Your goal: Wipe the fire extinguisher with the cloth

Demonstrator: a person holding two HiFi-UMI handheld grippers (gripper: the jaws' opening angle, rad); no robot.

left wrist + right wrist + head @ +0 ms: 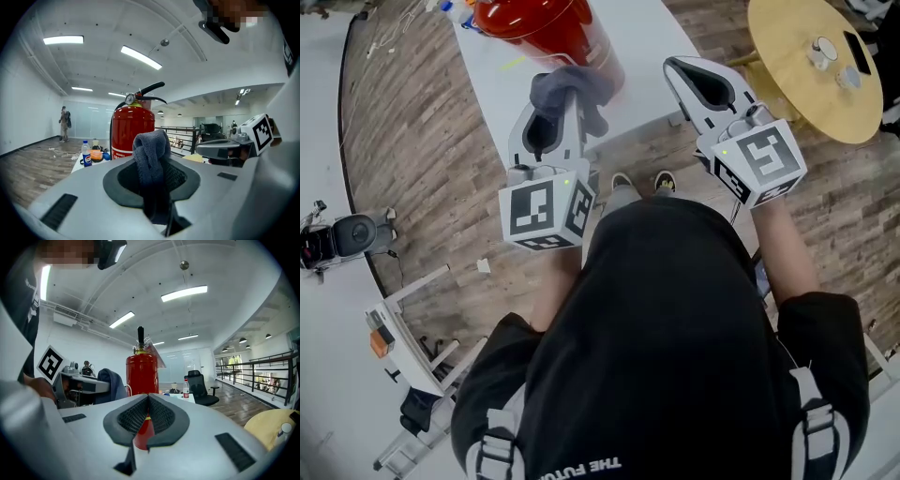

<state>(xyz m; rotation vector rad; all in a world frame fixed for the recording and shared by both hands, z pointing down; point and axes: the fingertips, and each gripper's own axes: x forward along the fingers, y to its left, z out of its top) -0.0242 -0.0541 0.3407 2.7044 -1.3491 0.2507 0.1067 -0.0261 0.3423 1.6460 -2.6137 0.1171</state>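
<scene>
- A long white tabletop point(647, 56) carries the fire extinguisher point(548, 33), which stands upright on it.
- Beyond the fire extinguisher, at the tabletop's far end, stand a clear bottle with a blue label point(86, 153), an orange item point(96, 154) and a small blue thing point(107, 156), close together.
- To the right of the fire extinguisher, apart from the white tabletop, is a round yellow tabletop point(787, 94); on it lie two small pale round things point(823, 52) and a dark flat thing point(855, 52).
- Both stand on a wood-plank floor point(422, 141).
- Well left of the fire extinguisher, where the floor turns pale, sits a dark wheeled machine point(342, 239).
</scene>
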